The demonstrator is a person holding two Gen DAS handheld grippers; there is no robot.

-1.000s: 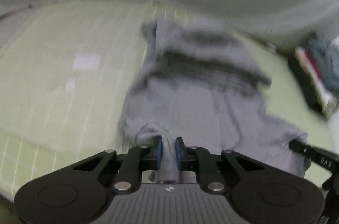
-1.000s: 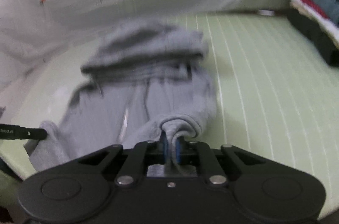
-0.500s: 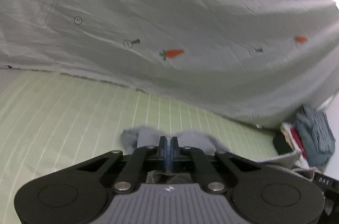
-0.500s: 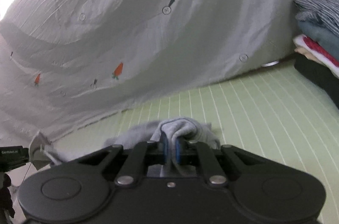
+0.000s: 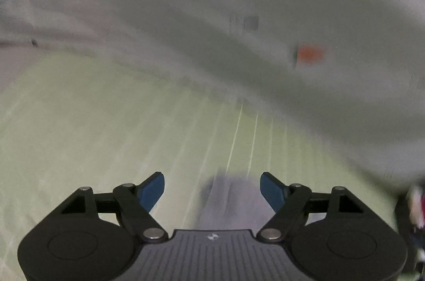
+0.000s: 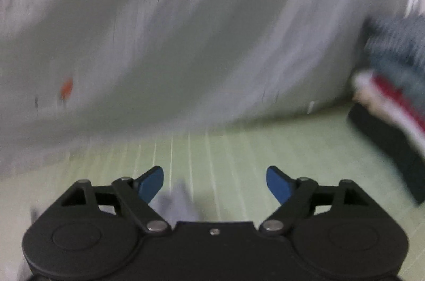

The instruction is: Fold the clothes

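Both views are motion-blurred. My left gripper (image 5: 212, 189) is open and empty; a grey garment (image 5: 233, 204) lies on the green striped surface (image 5: 106, 134) just below and between its blue pads. My right gripper (image 6: 214, 185) is also open and empty; a corner of the same grey garment (image 6: 174, 204) shows low, near its left finger. Most of the garment is hidden under the gripper bodies.
A white sheet with small carrot prints (image 5: 265, 1) hangs behind the surface; it also fills the back of the right wrist view (image 6: 186, 28). A stack of folded clothes on a black box (image 6: 393, 95) stands at the right; its edge shows in the left wrist view (image 5: 414, 204).
Both grippers have opened and let go of the grey garment, which now lies on the green surface. Both cameras have dropped lower and are still moving.
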